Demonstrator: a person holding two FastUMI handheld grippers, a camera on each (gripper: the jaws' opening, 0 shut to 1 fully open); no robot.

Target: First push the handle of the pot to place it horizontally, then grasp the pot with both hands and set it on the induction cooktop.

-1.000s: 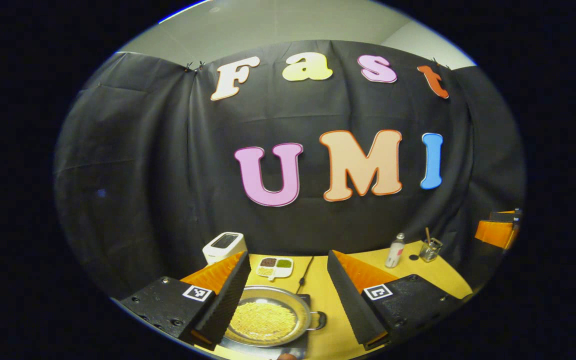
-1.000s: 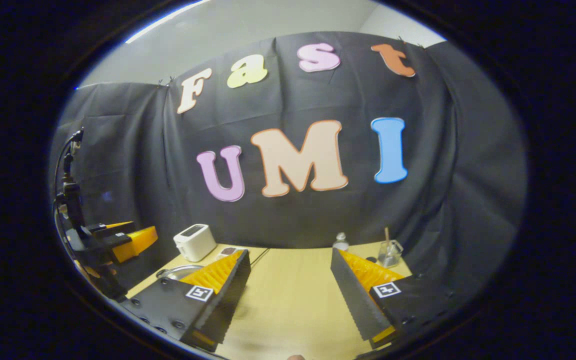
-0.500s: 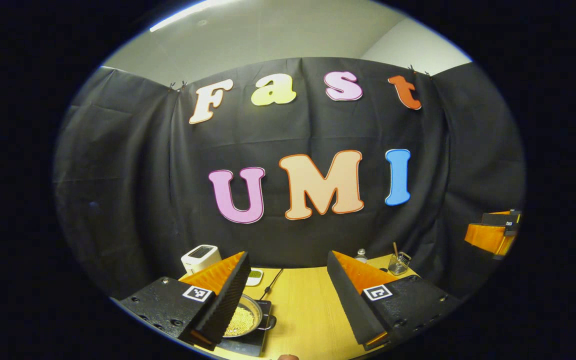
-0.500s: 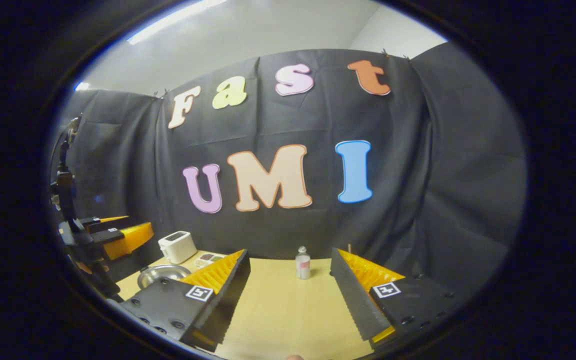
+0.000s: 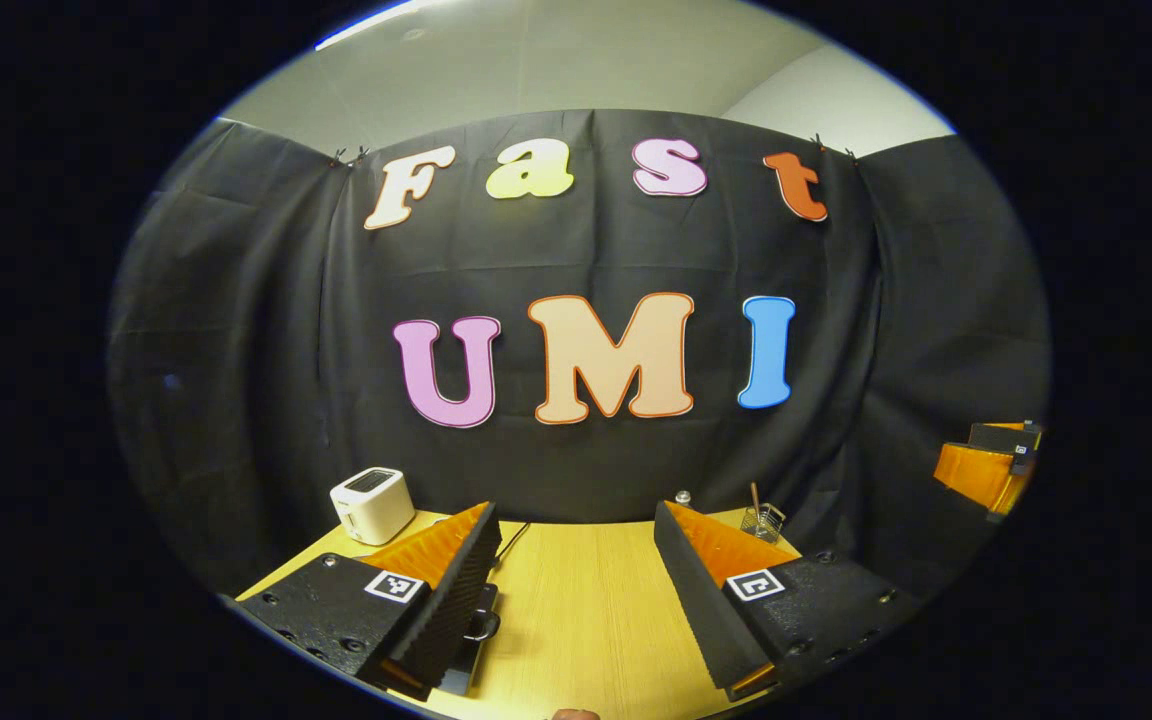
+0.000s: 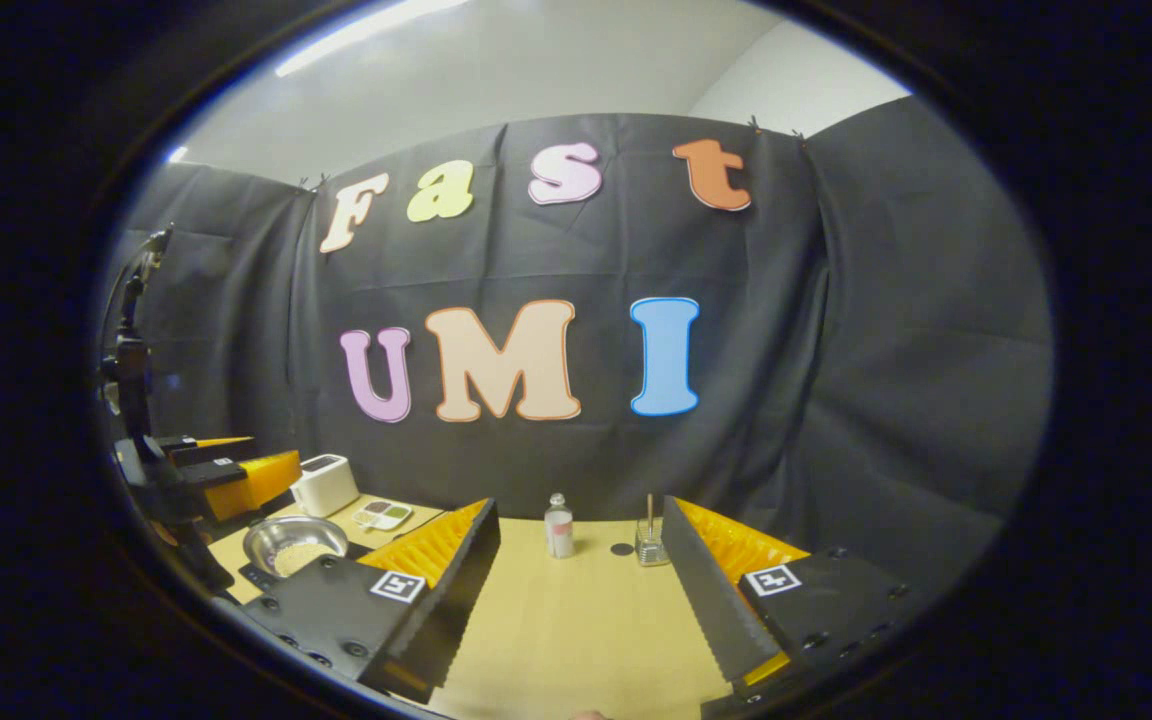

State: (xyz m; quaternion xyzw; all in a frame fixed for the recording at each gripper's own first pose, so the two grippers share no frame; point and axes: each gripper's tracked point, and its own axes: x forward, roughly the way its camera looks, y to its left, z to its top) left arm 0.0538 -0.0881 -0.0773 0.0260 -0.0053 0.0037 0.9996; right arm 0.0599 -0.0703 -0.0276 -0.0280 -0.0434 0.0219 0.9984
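In the right gripper view a silver pot (image 6: 294, 545) holding yellow grains sits at the far left of the table on a black induction cooktop (image 6: 254, 578). My left gripper (image 6: 236, 478) hangs above and left of the pot, apart from it. My right gripper (image 6: 581, 600) stands open over bare tabletop, well right of the pot. In the left gripper view my left gripper (image 5: 576, 600) is open with nothing between its fingers. One pot handle (image 5: 483, 626) and the cooktop (image 5: 464, 668) edge peek out beside its left finger. My right gripper (image 5: 986, 465) shows far right.
A white toaster (image 6: 326, 484) and a divided dish (image 6: 383, 515) stand at the back left of the yellow table (image 6: 576, 640). A small bottle (image 6: 559, 527) and a glass with a stick (image 6: 648, 545) stand at the back middle. The black cloth wall closes the back.
Both views have swung right and lifted. The pot slid left behind the left finger in the left gripper view and came into sight at left in the right gripper view. Both grippers stayed open.
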